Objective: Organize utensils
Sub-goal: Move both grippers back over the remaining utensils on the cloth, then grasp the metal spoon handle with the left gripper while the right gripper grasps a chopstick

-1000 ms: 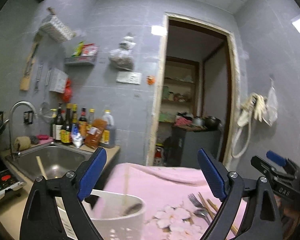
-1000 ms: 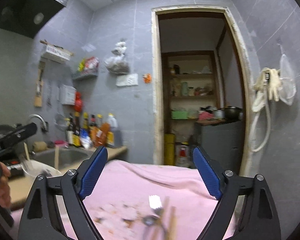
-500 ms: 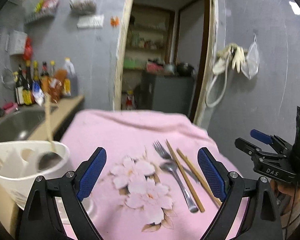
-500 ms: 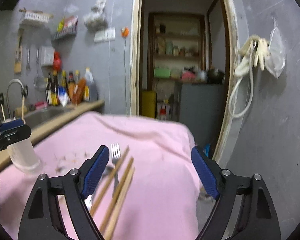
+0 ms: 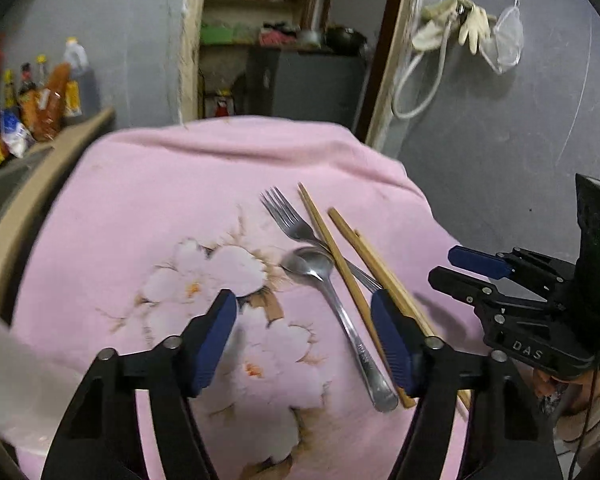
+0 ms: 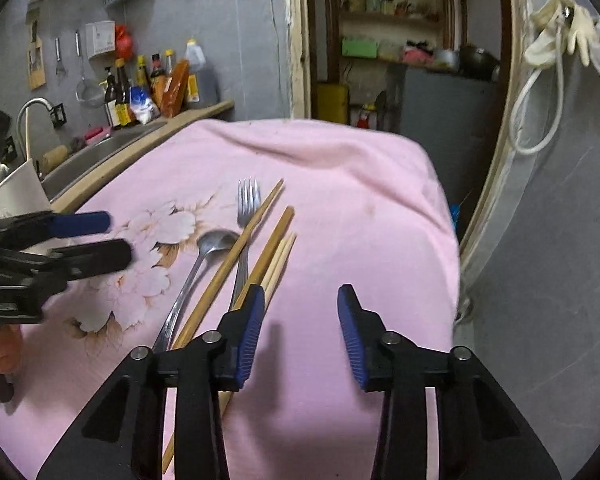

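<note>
A steel fork (image 5: 284,216), a steel spoon (image 5: 312,264) and several wooden chopsticks (image 5: 340,260) lie together on the pink flowered cloth (image 5: 148,200). My left gripper (image 5: 303,300) hovers over the spoon's handle, its jaws closing, and the pads touch nothing. My right gripper (image 6: 300,296) hangs just right of the chopsticks (image 6: 272,252), its jaws closing over bare cloth (image 6: 340,200). Each gripper shows in the other's view: the right gripper (image 5: 448,264) at the right, the left gripper (image 6: 116,236) at the left. The fork (image 6: 248,200) and spoon (image 6: 216,240) lie left of my right fingers.
A white utensil holder (image 6: 18,188) stands at the cloth's left edge, blurred at lower left as the holder (image 5: 4,360). Behind it are a sink (image 6: 100,152) and sauce bottles (image 6: 148,88). The cloth drops off at the right near a grey wall (image 6: 560,240) and a doorway (image 6: 400,40).
Both grippers have tipped down toward the cloth and come closer to the utensils. Their jaws have narrowed. The white holder has slid to the left view's edge.
</note>
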`<state>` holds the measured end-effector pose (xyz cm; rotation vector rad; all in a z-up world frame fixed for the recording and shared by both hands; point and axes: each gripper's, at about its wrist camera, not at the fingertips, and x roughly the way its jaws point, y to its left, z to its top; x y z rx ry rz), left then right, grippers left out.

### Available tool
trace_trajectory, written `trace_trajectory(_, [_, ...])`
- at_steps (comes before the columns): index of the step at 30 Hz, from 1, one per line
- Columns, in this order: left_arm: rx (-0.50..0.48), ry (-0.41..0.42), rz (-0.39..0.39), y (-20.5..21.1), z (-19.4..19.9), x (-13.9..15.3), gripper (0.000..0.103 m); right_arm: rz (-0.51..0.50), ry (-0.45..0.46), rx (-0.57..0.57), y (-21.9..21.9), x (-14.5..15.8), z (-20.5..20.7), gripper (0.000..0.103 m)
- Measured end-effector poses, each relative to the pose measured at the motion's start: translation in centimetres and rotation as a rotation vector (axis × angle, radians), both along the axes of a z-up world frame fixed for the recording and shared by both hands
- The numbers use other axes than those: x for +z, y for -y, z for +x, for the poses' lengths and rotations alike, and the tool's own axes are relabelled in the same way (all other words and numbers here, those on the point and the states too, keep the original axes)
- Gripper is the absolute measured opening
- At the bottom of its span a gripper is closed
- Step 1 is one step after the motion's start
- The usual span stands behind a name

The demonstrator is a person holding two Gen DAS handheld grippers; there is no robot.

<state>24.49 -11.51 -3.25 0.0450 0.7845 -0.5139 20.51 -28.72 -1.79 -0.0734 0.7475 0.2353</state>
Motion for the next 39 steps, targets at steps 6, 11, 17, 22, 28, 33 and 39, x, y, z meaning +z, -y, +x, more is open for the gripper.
trace_trajectory(6, [-0.037, -0.099, -0.005, 1.3, 2.3, -1.5, 0.039, 0.023, -0.047, 0.011, 0.2, -0.5, 0.5, 0.031])
trace_trajectory(11, [-0.029, -0.148, -0.023, 1.3, 3.6, -2.0, 0.029, 0.035, -0.077, 0.025, 0.1, -0.9, 0.9, 0.028])
trace_trajectory(17, [-0.029, -0.216, -0.034, 1.4, 4.7, -2.7, 0.020, 0.028, -0.106, 0.039, -0.8, -1.3, 1.4, 0.025])
trace_trajectory(22, [-0.026, -0.229, -0.060, 0.9, 4.9, -2.5, 0.010, 0.008, -0.121, 0.041, -1.5, -1.5, 2.0, 0.023])
trace_trajectory(28, [0.005, -0.236, -0.043, -0.3, 4.4, -2.4, 0.006, -0.002, -0.142, 0.026, -1.5, -1.7, 3.0, 0.017])
trace_trajectory(33, [0.007, -0.236, -0.010, -0.9, 4.1, -2.2, 0.006, -0.036, -0.174, 0.038, -2.1, -1.9, 4.3, 0.016])
trace_trajectory(39, [-0.022, -0.279, 0.019, -0.2, 4.8, -2.6, 0.007, 0.002, -0.258, 0.047, -1.9, -2.2, 7.3, 0.016])
